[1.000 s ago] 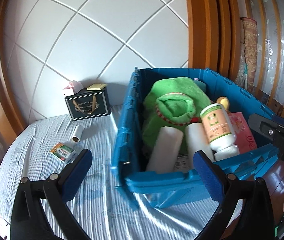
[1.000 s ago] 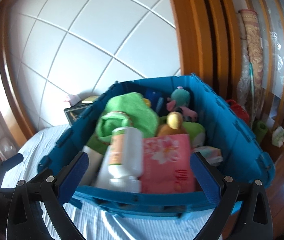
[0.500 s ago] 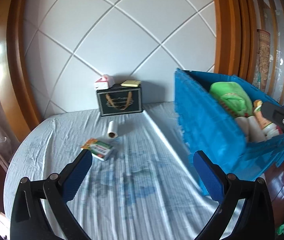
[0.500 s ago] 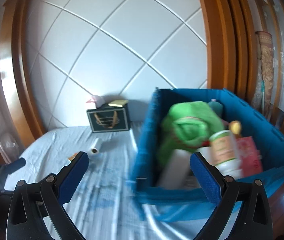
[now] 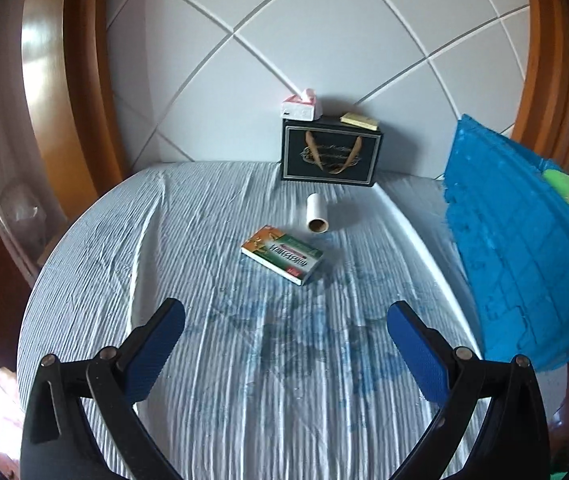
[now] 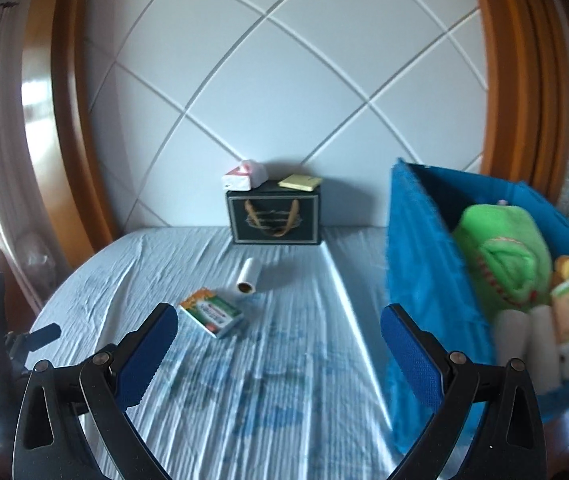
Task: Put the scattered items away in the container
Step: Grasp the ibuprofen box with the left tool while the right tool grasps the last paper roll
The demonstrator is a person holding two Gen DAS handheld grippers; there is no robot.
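On the striped blue bedsheet [image 5: 212, 360], both empty claws, left [image 5: 284, 344] and right [image 6: 278, 342], jaws apart, have swung from the full blue plastic crate [image 6: 416, 280] toward the leftover green-and-orange carton [image 5: 282, 254] and white paper roll [image 5: 317, 213], likely next.

Blue crate [image 5: 516, 264] edge-cropped, blurred.

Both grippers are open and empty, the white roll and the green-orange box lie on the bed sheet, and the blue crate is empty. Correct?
Not quite: the blue crate is not empty. The right wrist view shows a green plush and bottles inside. The rest holds: left gripper and right gripper open, white roll and box on the sheet.
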